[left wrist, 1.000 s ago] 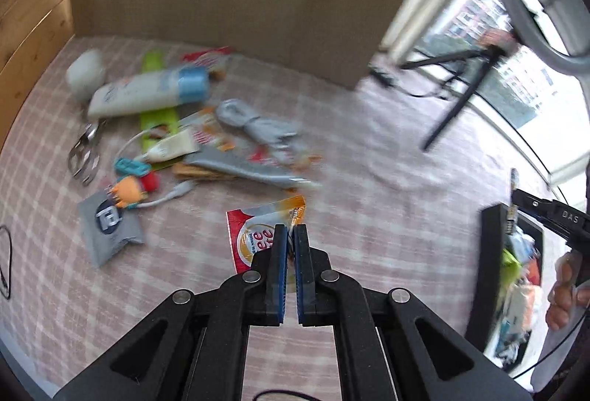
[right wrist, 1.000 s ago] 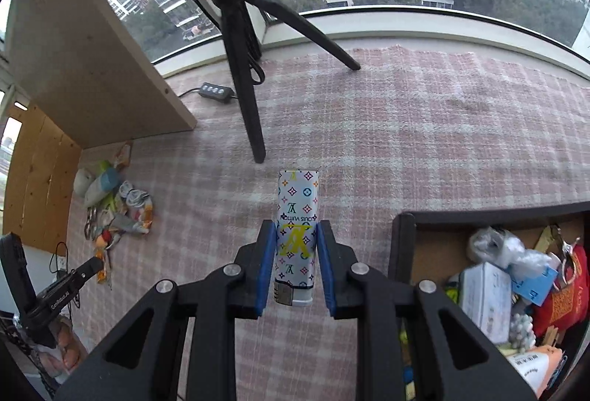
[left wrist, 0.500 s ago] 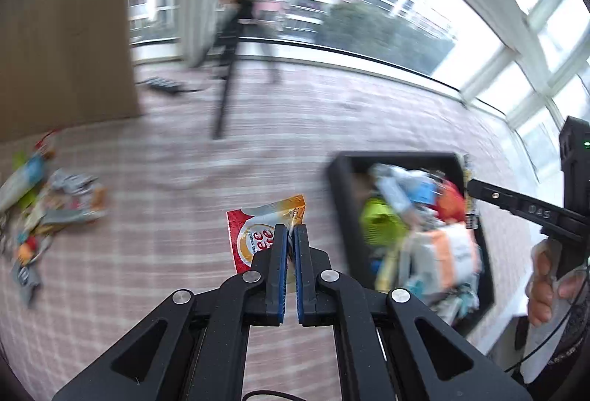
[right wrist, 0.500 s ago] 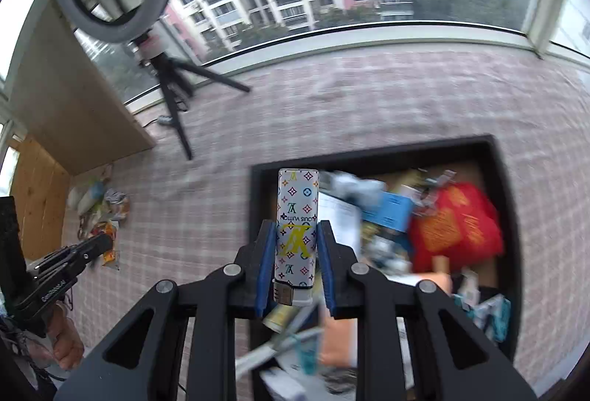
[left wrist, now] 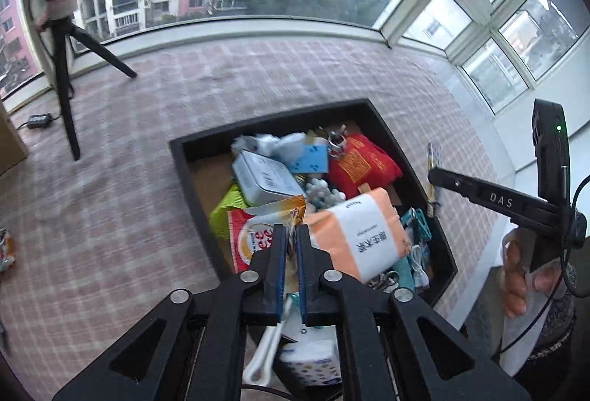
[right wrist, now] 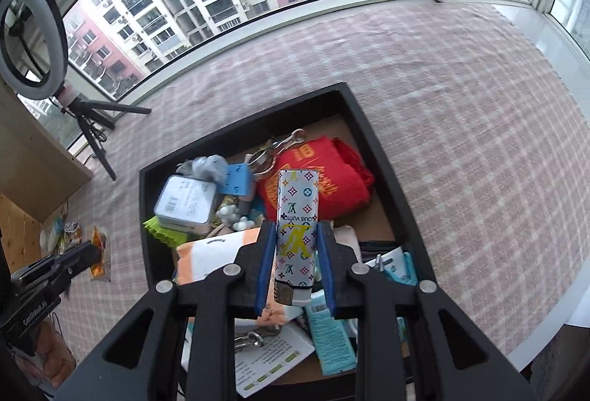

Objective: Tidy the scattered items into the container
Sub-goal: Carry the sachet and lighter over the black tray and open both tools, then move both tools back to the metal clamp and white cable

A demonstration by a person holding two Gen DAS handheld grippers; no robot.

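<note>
The left gripper (left wrist: pixel 289 235) was closed on a red and orange sachet (left wrist: pixel 258 227), its blue-lined fingers (left wrist: pixel 281 253) pinching the packet's near edge. The sachet hung over the black container (left wrist: pixel 184 172), above the near-left part of its contents. The right gripper (right wrist: pixel 295 235) held a white lighter (right wrist: pixel 297 216) printed with coloured monograms, clamped at the sides by both fingers (right wrist: pixel 266 261), metal end toward the camera. The lighter also hung over the container, above the middle of the pile.

The container sat on a worktop covered by a pink checked cloth (left wrist: pixel 110 216). Inside lay a silver tin (right wrist: pixel 184 205), a blue card (right wrist: pixel 236 179), a red pouch (right wrist: pixel 332 187), a green packet (left wrist: pixel 225 213), an orange and white pack (left wrist: pixel 357 235), a cluster of white beads (right wrist: pixel 232 216) and a metal keyring (right wrist: pixel 273 150) near the far wall. A folded paper leaflet (right wrist: pixel 273 360) and a turquoise packet (right wrist: pixel 332 338) lay toward the near end.

More items (right wrist: pixel 70 235) remained scattered on the cloth far to the left, beside a wooden panel (right wrist: pixel 33 161), too small to identify. A ring light on a tripod (right wrist: pixel 33 35) stood by the window. In the left wrist view the right gripper's arm (left wrist: pixel 497 198) and the hand (left wrist: pixel 523 275) holding it showed at the right edge.
</note>
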